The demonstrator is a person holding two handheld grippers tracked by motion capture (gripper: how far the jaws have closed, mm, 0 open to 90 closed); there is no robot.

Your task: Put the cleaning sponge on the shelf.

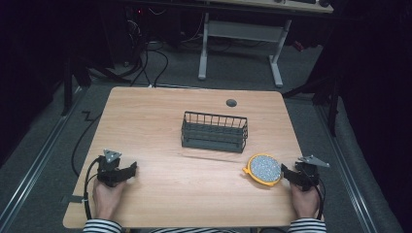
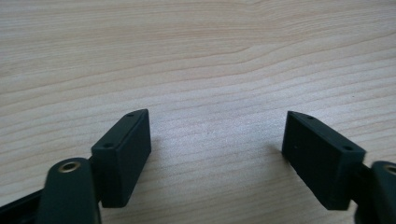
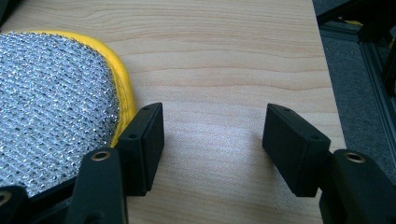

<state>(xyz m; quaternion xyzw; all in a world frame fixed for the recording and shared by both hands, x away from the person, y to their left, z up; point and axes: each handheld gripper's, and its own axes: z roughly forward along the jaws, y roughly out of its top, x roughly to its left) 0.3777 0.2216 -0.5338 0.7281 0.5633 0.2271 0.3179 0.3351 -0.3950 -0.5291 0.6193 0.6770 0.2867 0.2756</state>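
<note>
A round scouring pad (image 1: 265,169) with a silver mesh face and a yellow rim lies on the wooden table (image 1: 194,189) at the front right. My right gripper (image 1: 287,174) rests just right of it, open, with bare wood between its jaws; in the right gripper view (image 3: 213,140) the pad (image 3: 51,102) touches the outside of the left jaw. A dark wire basket (image 1: 214,131) stands empty in the middle of the table. My left gripper (image 1: 130,171) sits at the front left, open over bare wood (image 2: 217,140).
A small dark grommet (image 1: 231,103) is set in the table near its far edge. The table's right edge (image 3: 329,93) runs close beside the right gripper, with dark floor and a metal rail beyond. A desk frame and cables stand behind the table.
</note>
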